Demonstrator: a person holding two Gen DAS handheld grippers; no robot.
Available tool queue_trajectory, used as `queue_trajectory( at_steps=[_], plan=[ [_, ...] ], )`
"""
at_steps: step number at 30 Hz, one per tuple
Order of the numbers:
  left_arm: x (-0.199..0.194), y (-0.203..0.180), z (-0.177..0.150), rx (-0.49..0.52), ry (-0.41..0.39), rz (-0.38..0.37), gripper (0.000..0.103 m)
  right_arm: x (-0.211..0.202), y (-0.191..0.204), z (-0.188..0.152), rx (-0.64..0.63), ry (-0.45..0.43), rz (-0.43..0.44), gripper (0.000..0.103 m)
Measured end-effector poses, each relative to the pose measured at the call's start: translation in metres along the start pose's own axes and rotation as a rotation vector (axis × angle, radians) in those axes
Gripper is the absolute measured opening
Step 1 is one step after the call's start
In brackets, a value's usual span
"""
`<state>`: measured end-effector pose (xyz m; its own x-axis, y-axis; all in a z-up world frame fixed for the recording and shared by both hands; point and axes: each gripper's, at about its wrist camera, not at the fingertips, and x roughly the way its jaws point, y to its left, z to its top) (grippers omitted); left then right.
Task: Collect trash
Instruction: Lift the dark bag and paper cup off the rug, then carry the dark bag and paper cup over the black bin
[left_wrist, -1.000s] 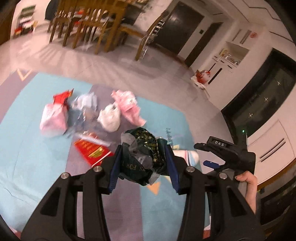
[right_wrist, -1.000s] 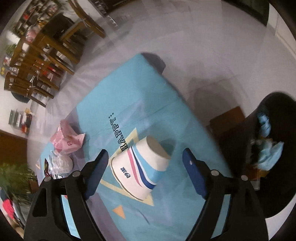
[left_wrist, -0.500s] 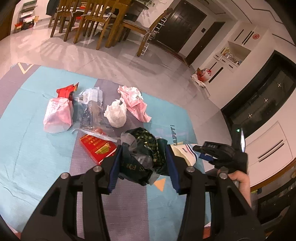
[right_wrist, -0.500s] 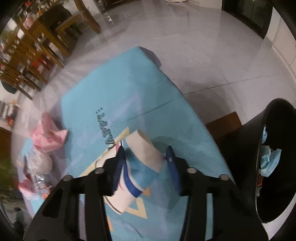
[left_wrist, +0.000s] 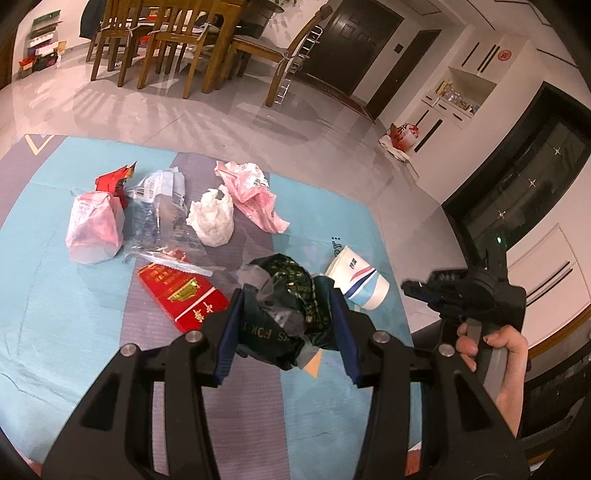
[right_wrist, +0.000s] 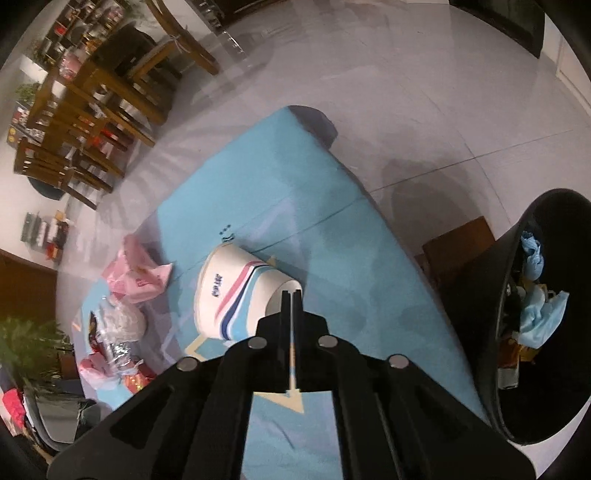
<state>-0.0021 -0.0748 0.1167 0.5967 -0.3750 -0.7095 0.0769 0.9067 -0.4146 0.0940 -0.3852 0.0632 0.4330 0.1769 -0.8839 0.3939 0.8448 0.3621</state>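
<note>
My left gripper (left_wrist: 288, 328) is shut on a crumpled dark green and grey wrapper (left_wrist: 284, 291), held above the blue mat (left_wrist: 55, 314). A white paper cup (right_wrist: 236, 291) with pink and blue stripes lies on its side on the mat, base toward my right gripper (right_wrist: 291, 295). The right jaws are closing and stand almost together, with only a thin slit left. The cup sits just past their tips, not between them. In the left wrist view the cup (left_wrist: 356, 280) lies left of the right gripper (left_wrist: 413, 288), which a hand holds.
More trash lies on the mat: a red packet (left_wrist: 181, 291), a white bag (left_wrist: 212, 218), a pink bag (left_wrist: 251, 195), clear plastic (left_wrist: 159, 210) and a pale pink bag (left_wrist: 94, 229). A black bin (right_wrist: 565, 206) holding blue scraps stands off the mat's right edge. Wooden chairs (left_wrist: 166, 40) stand beyond.
The right jaws went from wide around the cup to nearly together, and the cup now lies in front of the tips. The left gripper still holds the wrapper.
</note>
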Motion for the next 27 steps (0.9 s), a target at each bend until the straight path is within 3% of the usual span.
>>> queue_trajectory(
  at_steps=[1, 2, 3, 6, 12, 15, 22, 27],
  plan=[
    [0.0, -0.001, 0.0, 0.003, 0.001, 0.002, 0.048, 0.002, 0.003, 0.002, -0.014, -0.015, -0.004, 0.03],
    [0.001, -0.001, -0.001, 0.006, 0.002, 0.004, 0.048, 0.004, 0.008, 0.003, -0.034, -0.026, -0.012, 0.056],
    [0.002, -0.001, -0.001, 0.01, 0.005, 0.006, 0.048, 0.006, 0.01, 0.003, -0.046, -0.031, -0.02, 0.071],
    [0.005, 0.001, -0.003, 0.006, 0.021, 0.008, 0.048, 0.023, 0.02, 0.0, -0.069, -0.007, -0.041, 0.075],
    [0.004, 0.01, -0.003, -0.013, 0.036, 0.004, 0.048, 0.061, 0.028, -0.005, -0.044, 0.073, -0.028, 0.077],
    [0.002, 0.015, -0.002, -0.02, 0.033, 0.009, 0.049, 0.069, 0.026, -0.008, -0.042, 0.081, -0.033, 0.06],
    [-0.001, 0.023, -0.001, -0.049, 0.037, 0.007, 0.049, 0.065, 0.01, -0.008, -0.004, 0.098, 0.02, 0.049],
    [-0.005, 0.011, 0.001, -0.032, 0.015, -0.025, 0.049, 0.03, 0.012, -0.01, -0.015, -0.011, -0.003, 0.048]
  ],
)
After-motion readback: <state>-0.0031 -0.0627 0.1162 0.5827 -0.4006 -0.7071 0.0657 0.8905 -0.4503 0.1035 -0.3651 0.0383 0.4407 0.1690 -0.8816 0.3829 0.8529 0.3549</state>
